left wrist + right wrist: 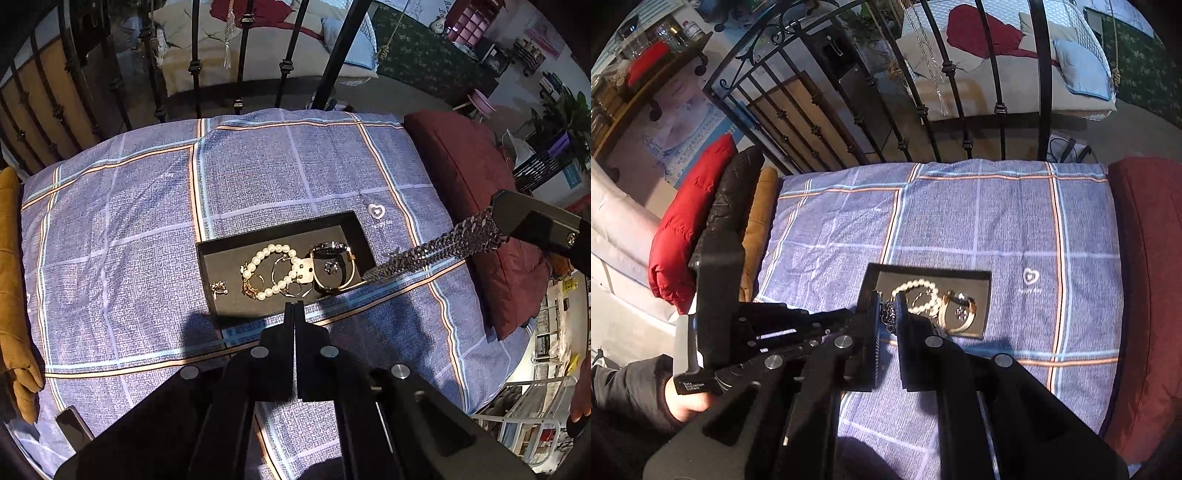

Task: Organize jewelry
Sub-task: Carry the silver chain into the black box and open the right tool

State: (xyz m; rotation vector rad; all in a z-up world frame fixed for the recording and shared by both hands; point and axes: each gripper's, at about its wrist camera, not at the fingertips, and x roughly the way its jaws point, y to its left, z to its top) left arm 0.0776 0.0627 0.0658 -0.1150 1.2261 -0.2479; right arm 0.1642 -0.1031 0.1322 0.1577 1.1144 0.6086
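Note:
A shallow black tray [273,236] lies on the blue plaid bedcover [129,221]. In it are a pearl bracelet [263,254], thin rings, a small charm [218,288] and a gold and black bangle [332,247]. My left gripper [294,304] hovers above the tray's near edge, shut with nothing between its fingers. My right gripper [495,218] is shut on a dark metal chain [436,251] that slopes down to the tray's right corner. In the right wrist view the chain [888,314] hangs between the pads above the tray [931,272], with the left gripper's body [783,325] close on the left.
A maroon pillow [480,206] lies right of the tray and a brown cushion [14,295] along the left edge. A dark phone [72,424] rests at the near left. A black iron bed frame [240,55] rises behind. A red jacket [687,221] sits beyond the bed's left side.

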